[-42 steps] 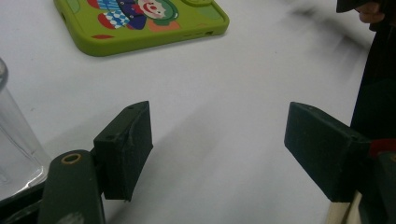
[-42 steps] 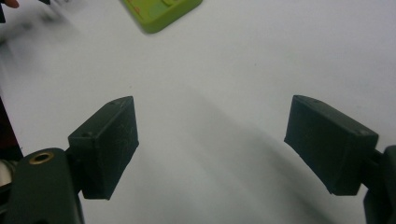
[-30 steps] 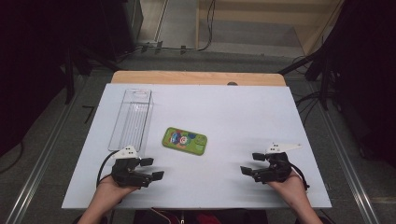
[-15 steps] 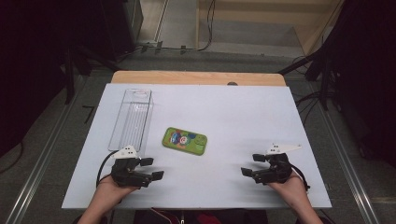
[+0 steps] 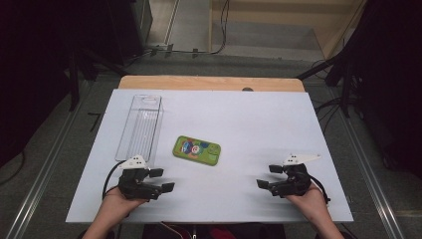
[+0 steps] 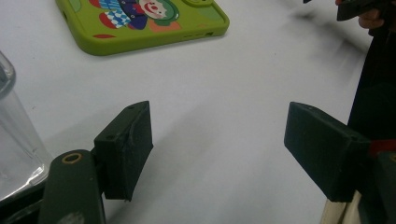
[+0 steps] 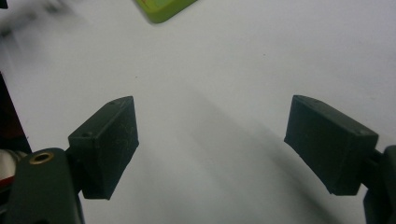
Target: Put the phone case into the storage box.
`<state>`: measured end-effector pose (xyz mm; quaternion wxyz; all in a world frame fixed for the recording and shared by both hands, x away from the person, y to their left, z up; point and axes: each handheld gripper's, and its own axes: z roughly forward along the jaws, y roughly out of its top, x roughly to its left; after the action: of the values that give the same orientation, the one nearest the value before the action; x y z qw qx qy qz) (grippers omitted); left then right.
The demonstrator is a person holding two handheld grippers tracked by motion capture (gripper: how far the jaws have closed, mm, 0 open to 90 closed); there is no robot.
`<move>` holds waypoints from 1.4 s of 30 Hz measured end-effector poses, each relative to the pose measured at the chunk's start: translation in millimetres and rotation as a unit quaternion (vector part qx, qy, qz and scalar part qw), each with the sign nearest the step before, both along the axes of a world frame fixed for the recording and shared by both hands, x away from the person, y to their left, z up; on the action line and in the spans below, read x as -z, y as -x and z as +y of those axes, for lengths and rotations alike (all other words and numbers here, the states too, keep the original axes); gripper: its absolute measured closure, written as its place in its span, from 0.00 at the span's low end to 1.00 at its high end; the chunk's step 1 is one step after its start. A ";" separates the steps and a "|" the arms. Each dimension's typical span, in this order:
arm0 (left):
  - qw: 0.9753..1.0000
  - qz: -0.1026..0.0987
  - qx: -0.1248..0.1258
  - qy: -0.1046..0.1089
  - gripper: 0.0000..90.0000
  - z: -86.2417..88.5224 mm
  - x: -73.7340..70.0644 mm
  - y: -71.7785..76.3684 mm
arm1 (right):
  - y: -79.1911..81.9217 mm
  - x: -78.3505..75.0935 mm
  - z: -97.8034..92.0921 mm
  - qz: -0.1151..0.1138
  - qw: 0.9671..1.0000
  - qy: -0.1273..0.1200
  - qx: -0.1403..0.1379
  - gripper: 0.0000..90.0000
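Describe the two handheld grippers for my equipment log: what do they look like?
Both are black. The left gripper and right gripper each carry a light grey three-cornered plate, a trailing black cable and blocky rectangular pads. Forearms bare.

Right tongs (image 5: 269,176) shifted very slightly along the near table edge, little else altered

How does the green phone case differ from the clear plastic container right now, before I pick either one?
The green phone case is opaque with a colourful cartoon print; the clear container is see-through and plain. The case lies flat and low; the container is a taller, longer open box. The case sits mid-table ahead of the left gripper; the container stands further left and farther back. Both rest on the white table, untouched, apart from each other.
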<state>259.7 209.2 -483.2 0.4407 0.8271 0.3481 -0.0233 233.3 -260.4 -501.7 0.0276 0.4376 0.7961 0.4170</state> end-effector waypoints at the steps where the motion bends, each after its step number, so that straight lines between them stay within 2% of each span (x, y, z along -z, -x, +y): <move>1: 1.000 0.000 -0.001 0.002 0.27 -0.2 -0.2 0.2 | 0.0 0.1 0.2 0.000 1.000 0.000 -0.002 0.17; 4: 1.000 0.003 0.000 0.005 0.27 -0.7 -0.3 0.1 | 0.1 0.2 0.6 0.000 1.000 0.000 -0.003 0.17; 7: 1.000 0.007 -0.003 0.017 0.27 -2.4 -3.6 0.1 | 0.2 0.2 0.8 0.001 1.000 0.000 -0.004 0.17; 9: 1.000 0.009 -0.003 0.017 0.27 -2.8 -4.5 -0.2 | 0.3 0.1 1.0 0.001 1.000 0.000 -0.005 0.17; 11: 1.000 0.019 -0.013 0.015 0.27 -4.7 -8.4 -0.6 | 0.5 -0.1 1.3 0.002 1.000 0.001 -0.006 0.17; 17: 1.000 0.007 -0.007 0.011 0.27 -10.2 -21.4 -3.3 | 0.8 -0.5 1.7 0.001 1.000 -0.001 -0.006 0.17; 23: 1.000 0.016 -0.002 0.002 0.27 -18.8 -28.3 -10.1 | 1.5 -0.7 1.9 0.002 1.000 0.000 -0.005 0.17; 28: 1.000 0.011 -0.010 -0.002 0.26 -25.6 -33.6 -13.0 | 2.0 -1.0 1.5 0.000 1.000 0.000 -0.006 0.17; 32: 1.000 0.013 -0.017 0.001 0.26 -31.1 -37.3 -18.1 | 2.1 -1.2 1.2 0.001 1.000 -0.001 -0.005 0.17; 42: 1.000 0.016 -0.007 0.008 0.27 -42.0 -45.9 -33.1 | 2.3 -1.3 0.5 0.001 1.000 -0.001 -0.004 0.17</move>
<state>292.8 167.2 -437.3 0.4418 0.8203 0.3613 -0.0363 231.0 -259.9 -500.4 0.0248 0.4344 0.7977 0.4176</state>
